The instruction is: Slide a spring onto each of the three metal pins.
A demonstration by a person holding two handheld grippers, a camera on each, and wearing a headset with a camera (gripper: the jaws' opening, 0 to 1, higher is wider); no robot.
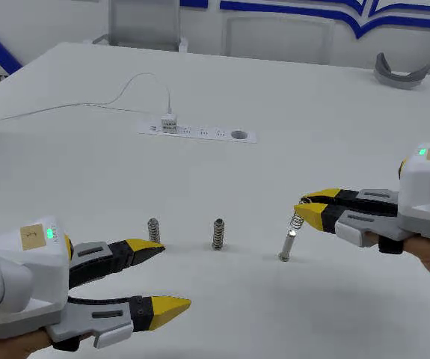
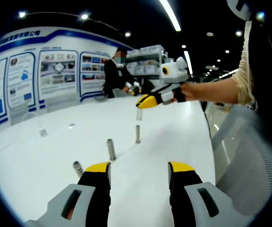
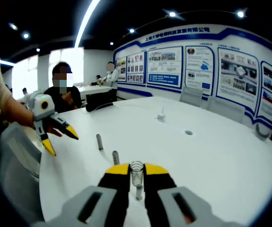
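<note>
Three metal pins stand in a row on the white table point(image 1: 222, 172). The left pin point(image 1: 153, 229) and the middle pin point(image 1: 218, 233) each wear a spring. The right pin point(image 1: 287, 245) is bare and leans a little. My right gripper point(image 1: 302, 211) is shut on a spring point(image 1: 297, 221), which hangs just above the top of the right pin; that spring point(image 3: 136, 173) sits between the yellow tips over the pin point(image 3: 138, 191). My left gripper point(image 1: 162, 275) is open and empty near the left pin, tips point(image 2: 139, 167) apart with the pins point(image 2: 111, 149) ahead.
A white power strip point(image 1: 198, 132) with a plugged-in adapter and cable lies across the table's middle. A grey headset point(image 1: 400, 72) rests at the far right corner. Chairs stand behind the far edge. People point(image 3: 60, 92) sit and stand in the background.
</note>
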